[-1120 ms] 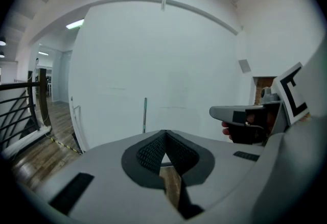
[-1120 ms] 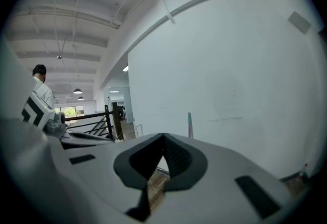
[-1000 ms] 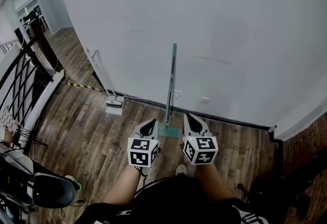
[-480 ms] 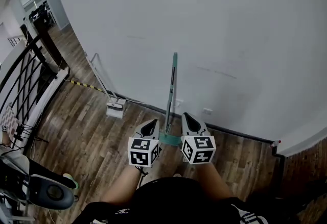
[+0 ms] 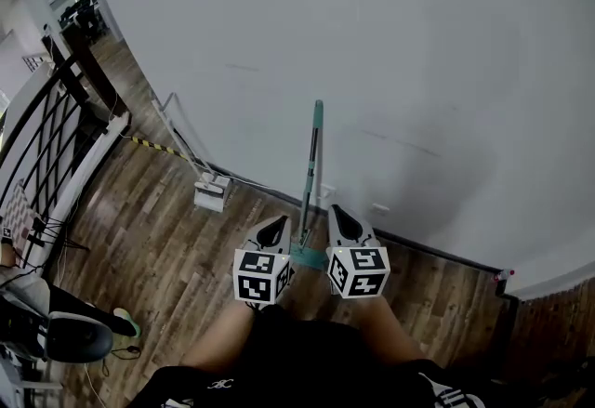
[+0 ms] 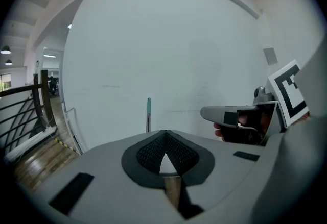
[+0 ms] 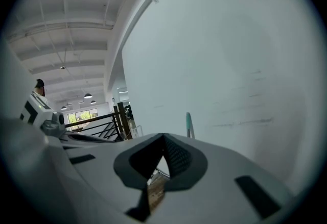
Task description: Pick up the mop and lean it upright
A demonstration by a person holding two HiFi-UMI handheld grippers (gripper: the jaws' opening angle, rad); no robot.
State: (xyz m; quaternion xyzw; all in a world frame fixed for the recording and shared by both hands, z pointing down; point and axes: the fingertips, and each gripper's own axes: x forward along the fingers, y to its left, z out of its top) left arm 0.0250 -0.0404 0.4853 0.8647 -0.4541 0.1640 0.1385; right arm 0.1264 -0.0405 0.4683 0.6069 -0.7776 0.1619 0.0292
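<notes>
The mop stands upright, its grey handle (image 5: 311,164) with a teal tip leaning on the white wall and its teal head (image 5: 307,256) on the wood floor. My left gripper (image 5: 272,228) and right gripper (image 5: 342,220) flank the mop head, one on each side, both shut and empty. Neither touches the mop. The handle (image 6: 148,116) rises beyond the closed jaws in the left gripper view, with the right gripper (image 6: 225,113) off to the right. The teal-tipped handle (image 7: 189,127) also shows ahead of the jaws in the right gripper view.
A white wall (image 5: 418,72) fills the front. A small white box (image 5: 212,192) and a thin white frame (image 5: 181,132) sit at its foot to the left. A black railing (image 5: 37,146) and a chair base (image 5: 65,336) stand at far left. The person's legs are below.
Both grippers have moved forward together toward the wall and now sit closer to the mop head. The mop has stayed leaning on the wall.
</notes>
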